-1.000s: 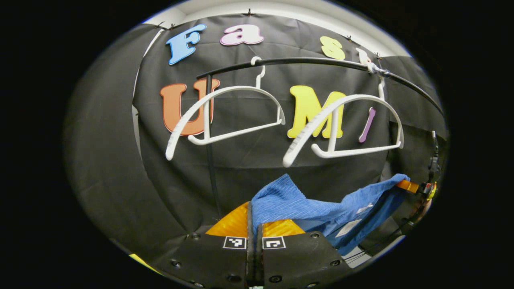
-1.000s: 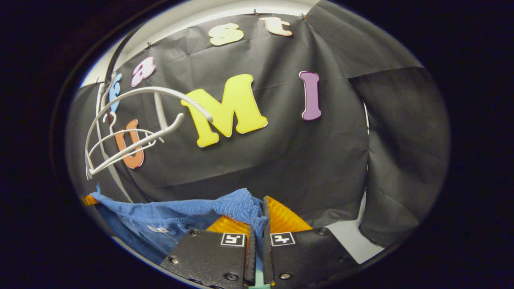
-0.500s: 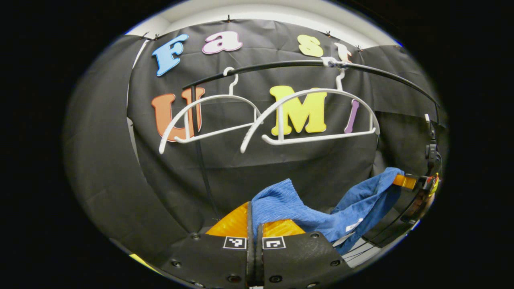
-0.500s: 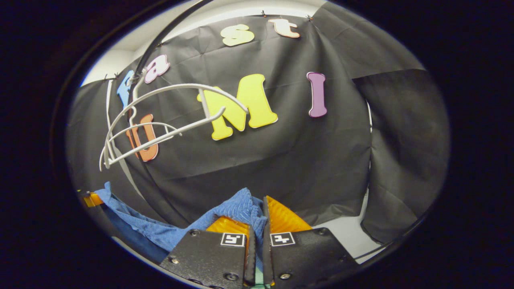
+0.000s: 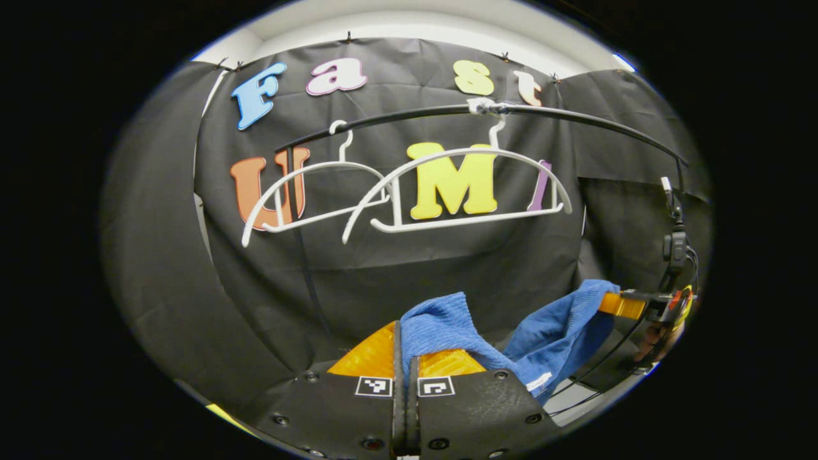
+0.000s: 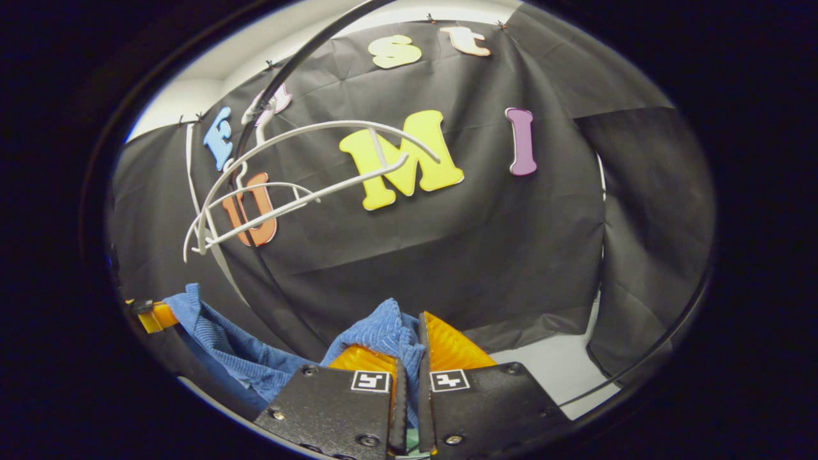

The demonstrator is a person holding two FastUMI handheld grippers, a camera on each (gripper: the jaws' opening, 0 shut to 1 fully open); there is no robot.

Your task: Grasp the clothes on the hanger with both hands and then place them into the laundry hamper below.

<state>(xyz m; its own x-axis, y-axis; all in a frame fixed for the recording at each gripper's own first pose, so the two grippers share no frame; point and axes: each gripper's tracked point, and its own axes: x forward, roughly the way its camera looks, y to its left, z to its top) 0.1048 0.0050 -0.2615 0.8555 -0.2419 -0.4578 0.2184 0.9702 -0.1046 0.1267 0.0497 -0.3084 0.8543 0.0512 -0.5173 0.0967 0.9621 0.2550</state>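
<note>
A blue ribbed garment (image 5: 511, 332) hangs slack between my two grippers, off the hangers. My left gripper (image 5: 404, 348) is shut on one end of it, the cloth bunched over its orange fingers (image 5: 374, 354). In the left gripper view the right gripper (image 5: 629, 305) shows at the far right, clamped on the other end. My right gripper (image 6: 409, 348) is shut on the blue garment (image 6: 377, 332); the cloth sags away to the lower left towards the left gripper (image 6: 150, 314). Two bare white hangers (image 5: 447, 185) hang on the black rail (image 5: 415, 115) above. The hamper is out of sight.
The black rail (image 6: 287, 64) curves overhead with the white hangers (image 6: 287, 191) under it. A thin black upright pole (image 5: 300, 255) stands left of the garment. A cable and clip (image 5: 674, 243) hang at the right. Pale floor (image 6: 549, 364) shows low on the right.
Both grippers have come down and closer together with the garment, so it sags more in the middle. The hangers and rail now sit higher and farther off in both views.
</note>
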